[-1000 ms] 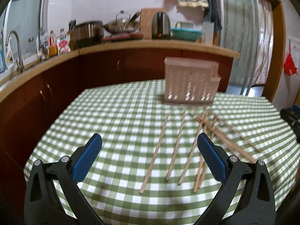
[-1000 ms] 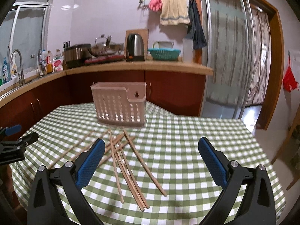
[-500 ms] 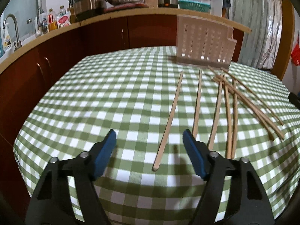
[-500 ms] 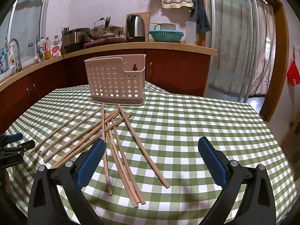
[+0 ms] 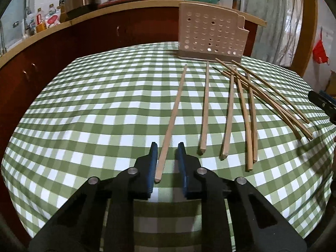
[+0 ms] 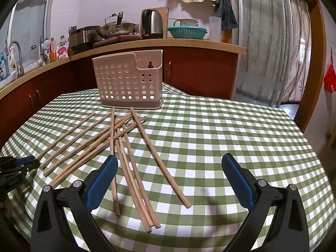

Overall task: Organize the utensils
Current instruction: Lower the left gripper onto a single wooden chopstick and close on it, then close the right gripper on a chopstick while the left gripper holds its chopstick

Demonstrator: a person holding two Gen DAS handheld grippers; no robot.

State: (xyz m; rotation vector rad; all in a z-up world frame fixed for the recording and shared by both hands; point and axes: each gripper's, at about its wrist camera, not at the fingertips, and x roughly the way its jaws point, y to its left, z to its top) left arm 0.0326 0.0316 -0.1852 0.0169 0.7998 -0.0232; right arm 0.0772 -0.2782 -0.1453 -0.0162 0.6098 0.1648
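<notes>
Several wooden chopsticks (image 5: 239, 96) lie spread on the green checked tablecloth (image 5: 105, 105). A perforated beige utensil holder (image 5: 210, 34) stands upright behind them; it also shows in the right wrist view (image 6: 130, 82). My left gripper (image 5: 167, 147) is low over the table with its blue pads nearly closed around the near end of the leftmost chopstick (image 5: 174, 113); a small gap shows on each side. My right gripper (image 6: 169, 164) is wide open and empty above the near ends of the chopsticks (image 6: 130, 163). The left gripper's tip (image 6: 23, 161) shows at the left edge there.
A wooden kitchen counter (image 6: 147, 42) curves behind the table with a kettle (image 6: 152, 24), wok, pot, bottles and a teal basket (image 6: 187, 31). A sliding door (image 6: 271, 48) is to the right. The table edge drops off close on the left and front.
My left gripper has moved down and forward to the leftmost chopstick and its jaws have narrowed from wide open to almost closed around it. The right gripper has lowered a little and stays open.
</notes>
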